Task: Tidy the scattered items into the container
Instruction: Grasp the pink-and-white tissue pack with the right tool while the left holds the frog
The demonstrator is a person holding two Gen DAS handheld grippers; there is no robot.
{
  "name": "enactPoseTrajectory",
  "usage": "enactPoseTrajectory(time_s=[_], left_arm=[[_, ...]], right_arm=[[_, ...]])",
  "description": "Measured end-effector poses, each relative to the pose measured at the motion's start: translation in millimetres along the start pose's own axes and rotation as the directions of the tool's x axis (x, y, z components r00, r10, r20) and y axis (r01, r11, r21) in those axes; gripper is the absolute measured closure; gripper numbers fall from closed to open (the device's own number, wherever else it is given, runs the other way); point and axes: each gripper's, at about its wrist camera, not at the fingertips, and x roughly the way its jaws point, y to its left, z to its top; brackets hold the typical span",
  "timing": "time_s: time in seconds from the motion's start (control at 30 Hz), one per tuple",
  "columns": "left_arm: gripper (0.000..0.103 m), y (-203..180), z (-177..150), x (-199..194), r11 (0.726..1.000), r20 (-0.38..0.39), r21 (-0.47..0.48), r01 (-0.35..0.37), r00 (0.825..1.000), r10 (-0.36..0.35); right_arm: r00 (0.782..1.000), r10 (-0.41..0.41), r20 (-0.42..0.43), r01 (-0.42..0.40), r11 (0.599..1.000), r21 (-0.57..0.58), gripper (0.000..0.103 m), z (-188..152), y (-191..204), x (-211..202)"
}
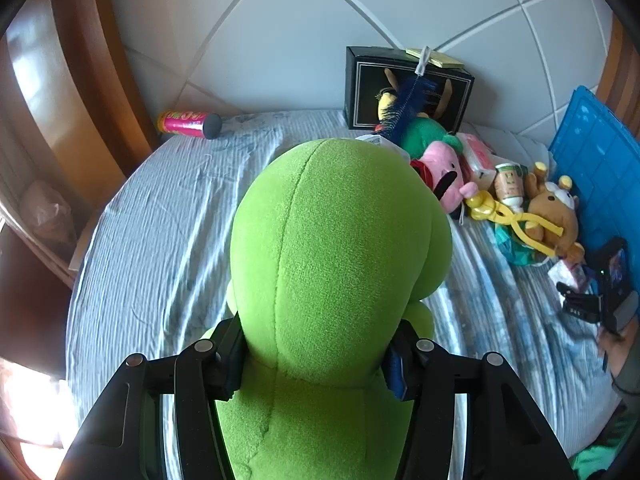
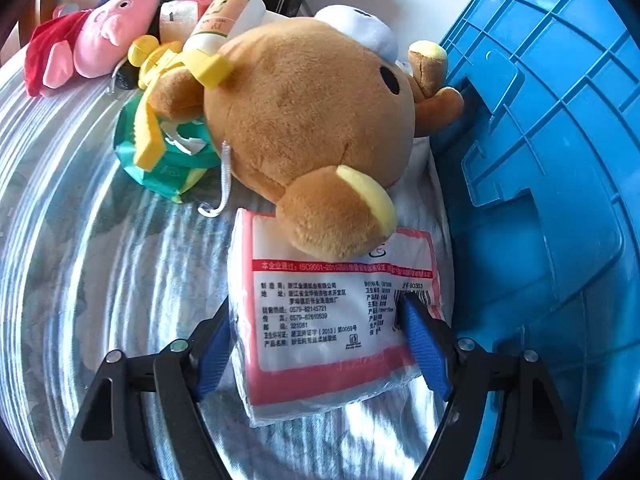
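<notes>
On the bed (image 1: 160, 216), covered by a pale blue striped sheet, we see toys and packets gathered in a row near the blue plastic crate (image 2: 560, 160). In the left wrist view, the left gripper (image 1: 316, 360) has its fingers (image 1: 230, 360) closed on a large green plush toy (image 1: 340, 248), pressing it in at its narrow part; the toy fills the middle of the view and is held above the sheet. Behind it stand a black box (image 1: 408, 92) against the white headboard and a pink can (image 1: 188, 124) lying well apart to the left. In the right wrist view, the right gripper (image 2: 320, 340) straddles a pink-and-white tissue pack (image 2: 332, 320) lying on the sheet just beside the crate wall. Its blue-padded fingers (image 2: 424, 344) stand at either side of the pack, the right one touching its edge, the left one at the wrapper; we cannot tell whether they press firmly. A brown plush bear (image 2: 312, 120) rests with one ear on the pack's far end. Beyond the bear lie a yellow plastic clip toy (image 2: 160, 80), a green bag (image 2: 172, 168), a small drink bottle (image 2: 228, 16) and a pink pig plush (image 2: 108, 32).
</notes>
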Motion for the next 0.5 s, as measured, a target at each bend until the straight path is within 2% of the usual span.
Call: enactPoseTrajectory(time_s=[0.13, 0.27, 0.37, 0.43, 0.5], left_arm=[[0.050, 4.2, -1.1, -6.1, 1.000, 0.013, -0.006, 0.004, 1.000, -0.004], [0.049, 8.8, -2.1, -12.9, 1.000, 0.028, -0.009, 0.011, 1.000, -0.011], [0.049, 11.9, -2.4, -16.4, 1.000, 0.037, -0.012, 0.017, 0.999, -0.016], [0.049, 12.8, -3.0, -18.9, 1.000, 0.045, -0.015, 0.022, 0.999, -0.021], [0.049, 14.3, -4.0, -22.0, 0.999, 0.054, -0.017, 0.027, 0.998, -0.026]], right_arm=[[0.996, 0.086, 0.016, -0.086, 0.996, 0.014, 0.032, -9.2, 12.5, -30.6], [0.983, 0.180, 0.039, -0.180, 0.984, -0.007, 0.037, -16.7, 38.3, -72.4], [0.967, 0.250, 0.047, -0.244, 0.965, -0.100, 0.037, -19.0, 74.0, -94.9], [0.956, 0.291, 0.022, -0.283, 0.942, -0.178, 0.037, -25.6, 94.3, -98.1], [0.959, 0.285, -0.001, -0.275, 0.924, -0.265, 0.035, -38.3, 124.0, -96.0]])
